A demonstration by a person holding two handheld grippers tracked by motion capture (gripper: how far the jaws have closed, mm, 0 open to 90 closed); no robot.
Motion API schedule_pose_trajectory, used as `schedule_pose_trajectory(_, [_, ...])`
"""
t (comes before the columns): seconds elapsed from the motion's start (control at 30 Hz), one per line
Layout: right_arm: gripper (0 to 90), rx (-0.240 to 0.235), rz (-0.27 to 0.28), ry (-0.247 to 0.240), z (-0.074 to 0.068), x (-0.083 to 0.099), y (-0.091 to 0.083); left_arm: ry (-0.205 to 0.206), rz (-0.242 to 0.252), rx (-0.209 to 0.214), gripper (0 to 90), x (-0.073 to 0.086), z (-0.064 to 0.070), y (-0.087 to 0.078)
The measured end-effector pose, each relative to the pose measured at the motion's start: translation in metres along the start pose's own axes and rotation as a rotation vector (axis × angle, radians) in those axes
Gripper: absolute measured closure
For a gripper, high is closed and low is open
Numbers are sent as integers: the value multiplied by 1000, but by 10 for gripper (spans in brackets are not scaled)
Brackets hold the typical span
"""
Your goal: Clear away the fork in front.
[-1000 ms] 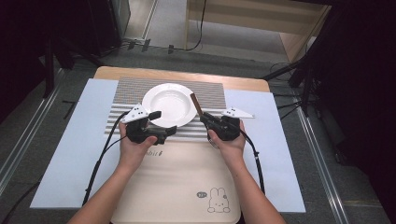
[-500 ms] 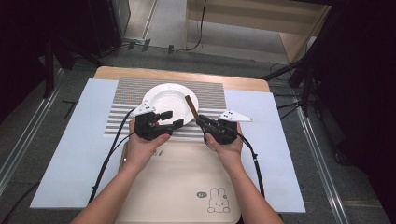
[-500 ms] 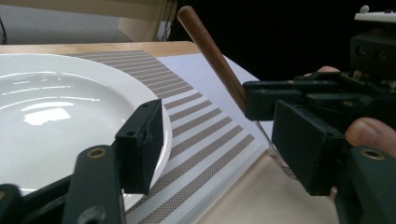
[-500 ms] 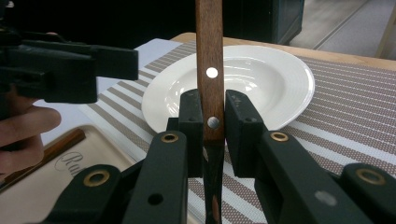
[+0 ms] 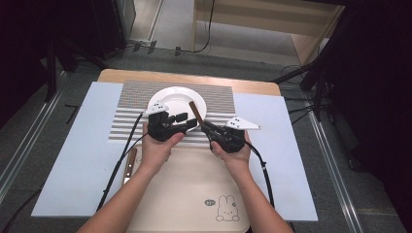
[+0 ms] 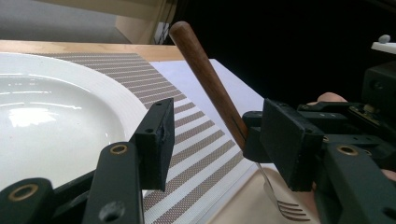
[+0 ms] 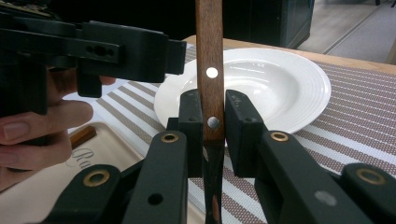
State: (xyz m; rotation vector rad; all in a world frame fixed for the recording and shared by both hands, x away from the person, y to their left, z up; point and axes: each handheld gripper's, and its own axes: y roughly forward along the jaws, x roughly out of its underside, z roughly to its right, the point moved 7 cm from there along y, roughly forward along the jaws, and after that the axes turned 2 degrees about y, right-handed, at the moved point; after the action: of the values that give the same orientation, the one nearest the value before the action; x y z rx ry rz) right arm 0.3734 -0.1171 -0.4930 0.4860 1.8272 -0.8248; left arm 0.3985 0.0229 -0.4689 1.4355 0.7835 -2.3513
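Right gripper view: wooden-handled fork (image 7: 209, 88) is pinched upright between the jaws of the right gripper (image 7: 209, 126), in front of the white plate (image 7: 280, 88). High view: fork handle is seen over the plate rim, above the striped placemat (image 5: 218, 97); left gripper (image 5: 187, 121), jaws spread, is held just beside it; a knife (image 5: 129, 165) is laid at the cream tray (image 5: 189, 194) edge

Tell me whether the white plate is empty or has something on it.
Empty. The white plate shows a bare, glossy bowl in both gripper views; the fork shut in the right gripper is held in front of it, not on it.
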Motion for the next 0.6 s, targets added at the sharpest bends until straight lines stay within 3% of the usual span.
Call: schedule_pose_trajectory(0.6, [761,-24,-6,-35,-11,4,2,-73,7,39,517,-2,1,6])
